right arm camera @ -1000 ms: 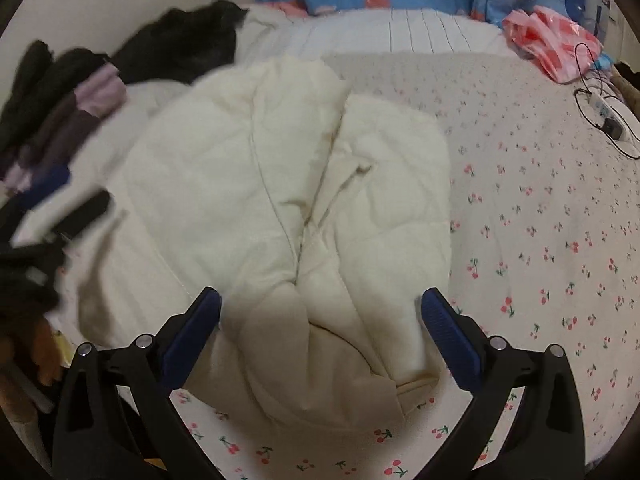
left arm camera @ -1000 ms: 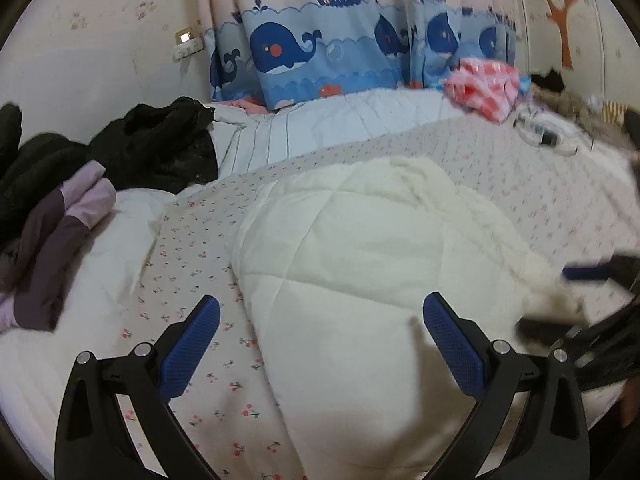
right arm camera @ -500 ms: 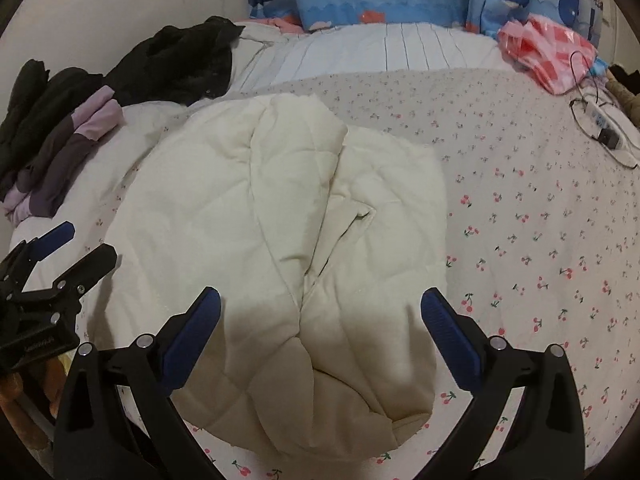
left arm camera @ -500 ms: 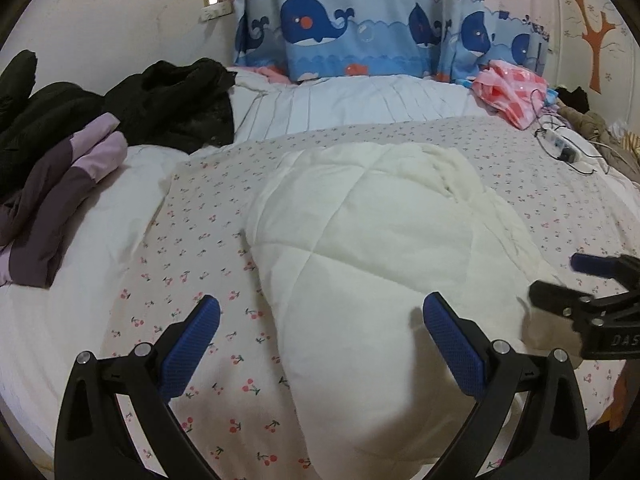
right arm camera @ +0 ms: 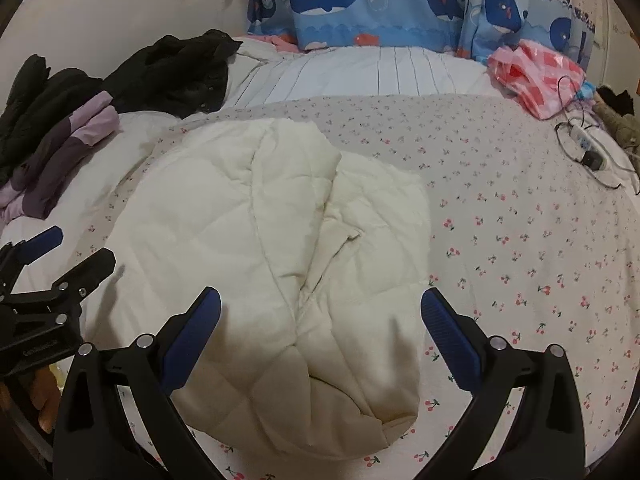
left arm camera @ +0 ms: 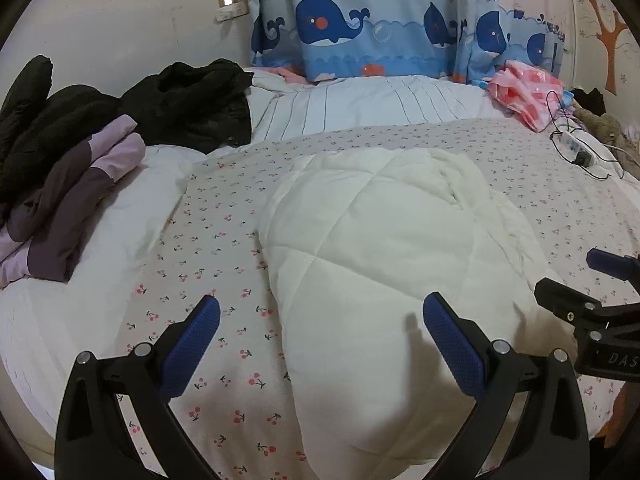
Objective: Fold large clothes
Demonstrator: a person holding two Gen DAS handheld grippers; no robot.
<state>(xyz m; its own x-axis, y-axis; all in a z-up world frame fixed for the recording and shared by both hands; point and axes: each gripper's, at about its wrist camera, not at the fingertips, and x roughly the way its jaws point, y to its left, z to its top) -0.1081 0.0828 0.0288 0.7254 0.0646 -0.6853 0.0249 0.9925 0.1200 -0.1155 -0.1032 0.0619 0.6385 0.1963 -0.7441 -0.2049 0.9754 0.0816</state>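
We see a cream quilted jacket (right arm camera: 272,240) lying folded into a puffy bundle on the cherry-print bed (right arm camera: 520,240).

purple garment (left arm camera: 60,208): cut off at left edge | hand (right arm camera: 42,396): mostly hidden behind left gripper (right arm camera: 60,256)

A child's bedroom in a home.
A bed (left arm camera: 224,216) in a cherry-print sheet is filling the room, whale-print curtains (left arm camera: 360,32) are hanging at the far wall, a tree decal (left arm camera: 612,36) is showing far right, and dark clothes (left arm camera: 192,100) are lying heaped far left.
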